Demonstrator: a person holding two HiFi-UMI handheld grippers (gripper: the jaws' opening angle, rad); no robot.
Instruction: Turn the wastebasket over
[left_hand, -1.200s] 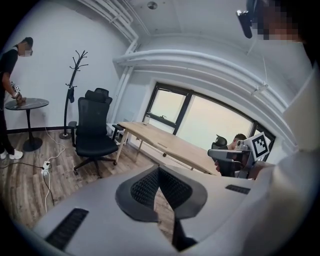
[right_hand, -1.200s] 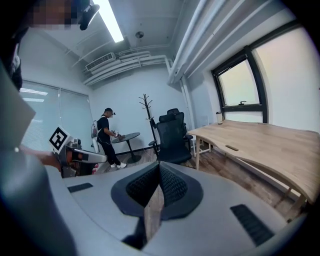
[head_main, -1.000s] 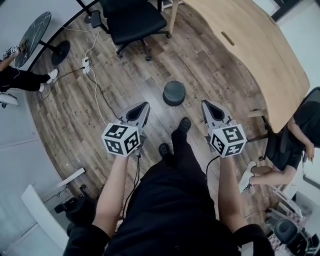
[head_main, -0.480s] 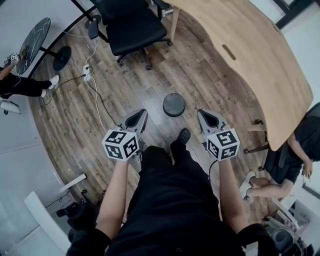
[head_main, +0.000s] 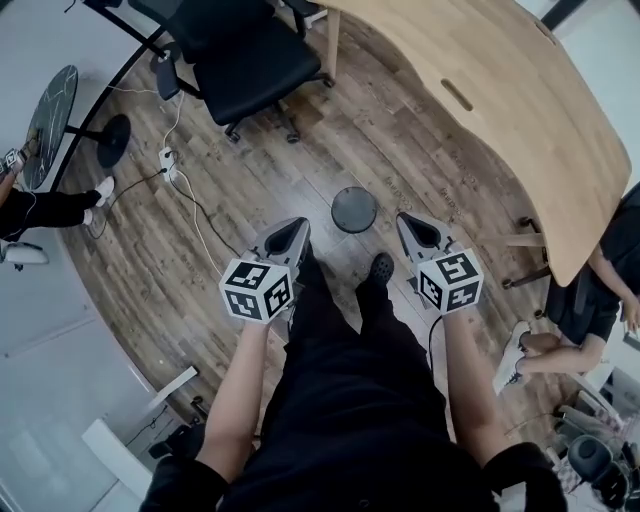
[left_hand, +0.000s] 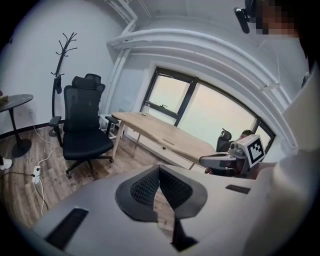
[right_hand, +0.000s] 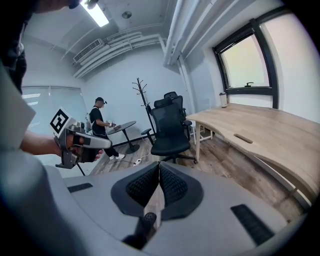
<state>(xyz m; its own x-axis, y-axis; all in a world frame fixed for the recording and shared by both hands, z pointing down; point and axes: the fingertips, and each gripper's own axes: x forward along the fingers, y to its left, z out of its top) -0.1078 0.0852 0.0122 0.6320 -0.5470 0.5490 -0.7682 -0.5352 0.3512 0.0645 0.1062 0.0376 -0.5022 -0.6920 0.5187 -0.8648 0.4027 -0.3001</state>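
Two closed pairs of jaws are all I bring to this. From the head view, my left gripper and right gripper hang above the brown wood-plank floor. The small round dark wastebasket stands on that floor between their tips and a little farther out, toward the long curved light-wood desk. Neither gripper touches it. My black shoe sits near it, so a careless step could kick it away. From above I cannot tell whether its mouth or its base faces up, so I could misjudge which way to flip it.

In the left gripper view, my left jaws meet tip to tip, and the ribbed black pads hold nothing. The wastebasket is out of sight, and only the black mesh office chair and the desk lie ahead. Reaching in with shut jaws would probably just shove the wastebasket aside.

In the right gripper view, my right jaws are likewise pressed together and empty, and the wastebasket is again unseen. Aiming blind, I might pinch only one wall, and it could slip or roll mid-turn.
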